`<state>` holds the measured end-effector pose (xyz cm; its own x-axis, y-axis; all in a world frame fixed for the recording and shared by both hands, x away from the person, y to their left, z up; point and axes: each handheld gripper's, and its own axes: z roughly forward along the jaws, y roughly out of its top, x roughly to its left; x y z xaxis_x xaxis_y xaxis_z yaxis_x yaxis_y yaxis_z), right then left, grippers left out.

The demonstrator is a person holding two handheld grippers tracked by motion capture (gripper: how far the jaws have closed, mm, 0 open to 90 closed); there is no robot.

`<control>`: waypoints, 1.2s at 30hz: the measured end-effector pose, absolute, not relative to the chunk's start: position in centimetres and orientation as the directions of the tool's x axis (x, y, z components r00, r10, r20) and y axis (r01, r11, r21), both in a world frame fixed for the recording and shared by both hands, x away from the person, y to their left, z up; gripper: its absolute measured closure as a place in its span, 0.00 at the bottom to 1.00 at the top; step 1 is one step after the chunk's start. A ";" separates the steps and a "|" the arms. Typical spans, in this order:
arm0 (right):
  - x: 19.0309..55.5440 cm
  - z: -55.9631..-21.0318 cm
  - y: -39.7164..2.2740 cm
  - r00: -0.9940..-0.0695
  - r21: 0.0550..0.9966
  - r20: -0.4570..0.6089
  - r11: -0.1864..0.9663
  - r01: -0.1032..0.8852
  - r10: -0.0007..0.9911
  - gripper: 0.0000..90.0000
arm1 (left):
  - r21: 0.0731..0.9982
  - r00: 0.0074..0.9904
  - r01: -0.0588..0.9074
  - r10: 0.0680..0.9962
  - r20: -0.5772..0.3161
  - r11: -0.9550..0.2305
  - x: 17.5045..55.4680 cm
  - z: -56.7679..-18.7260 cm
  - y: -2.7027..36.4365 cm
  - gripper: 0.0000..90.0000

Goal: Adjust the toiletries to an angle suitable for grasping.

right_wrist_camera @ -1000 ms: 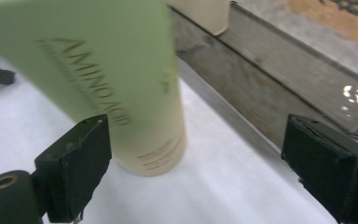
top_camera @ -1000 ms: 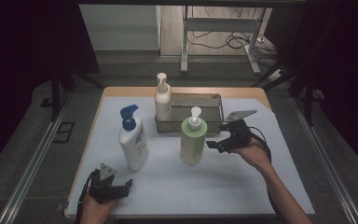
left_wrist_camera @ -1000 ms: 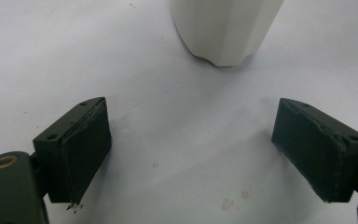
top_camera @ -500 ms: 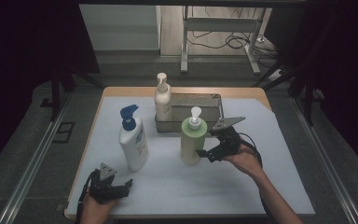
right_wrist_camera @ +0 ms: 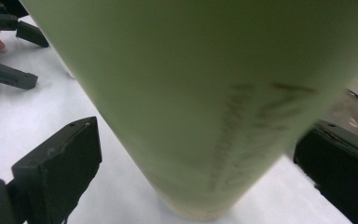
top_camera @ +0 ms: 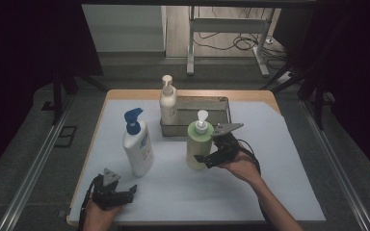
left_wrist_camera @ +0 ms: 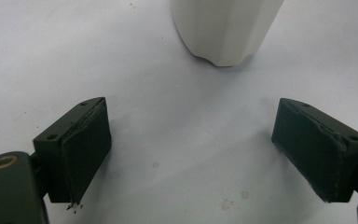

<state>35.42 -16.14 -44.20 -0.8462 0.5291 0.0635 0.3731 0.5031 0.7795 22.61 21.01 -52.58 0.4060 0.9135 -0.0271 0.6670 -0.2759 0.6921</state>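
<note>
A pale green pump bottle point(top_camera: 198, 147) stands upright on the white sheet, just in front of a metal tray point(top_camera: 224, 103). My right gripper point(top_camera: 206, 155) comes at it from the right, low on its body. In the right gripper view the green bottle point(right_wrist_camera: 205, 93) sits between the jaws of the right gripper point(right_wrist_camera: 191, 158). The jaws have just been opening and stand wide, the left one clearly off the bottle. My left gripper point(top_camera: 129, 193) rests open near the front left edge. The left gripper point(left_wrist_camera: 191, 144) holds nothing and faces the base of a white bottle point(left_wrist_camera: 223, 28).
A white bottle with a blue pump point(top_camera: 138, 149) stands at the left of the sheet. A cream pump bottle point(top_camera: 167, 103) stands at the tray's left end. The white sheet point(top_camera: 279, 183) covers the wooden table. The left gripper point(right_wrist_camera: 9, 46) shows far off in the right gripper view.
My right hand has moved left and a little nearer, bringing its gripper from beside the green bottle to around its lower body. The left hand and the bottles have stayed put.
</note>
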 end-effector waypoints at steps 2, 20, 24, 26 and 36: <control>35.4 -44.3 -15.9 -0.845 0.782 0.060 0.501 0.370 0.531 0.02 | 0.692 0.406 0.667 0.913 -0.027 -0.277 22.6 -52.6 21.0 0.13; 35.5 -44.7 -14.9 -0.823 0.806 0.014 0.480 0.345 0.569 0.13 | 0.692 0.406 0.667 0.913 -0.027 -0.276 22.6 -52.6 21.0 0.13; 35.4 -44.4 -14.8 -0.820 0.795 0.003 0.497 0.349 0.572 0.14 | 0.692 0.406 0.667 0.913 -0.027 -0.276 22.6 -52.6 21.0 0.13; 35.3 -44.2 -14.7 -0.815 0.785 -0.002 0.506 0.358 0.580 0.14 | 0.692 0.406 0.667 0.913 -0.027 -0.276 22.6 -52.6 21.0 0.13; 34.9 -42.7 -14.8 -0.819 0.781 0.016 0.504 0.369 0.574 0.14 | 0.692 0.406 0.667 0.913 -0.027 -0.276 22.6 -52.6 21.0 0.13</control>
<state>34.90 -14.79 -42.71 -0.8185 0.5742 0.0160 0.3689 0.5041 0.7809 22.62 21.01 -52.57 0.4062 0.9134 -0.0271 0.6671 -0.2761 0.6919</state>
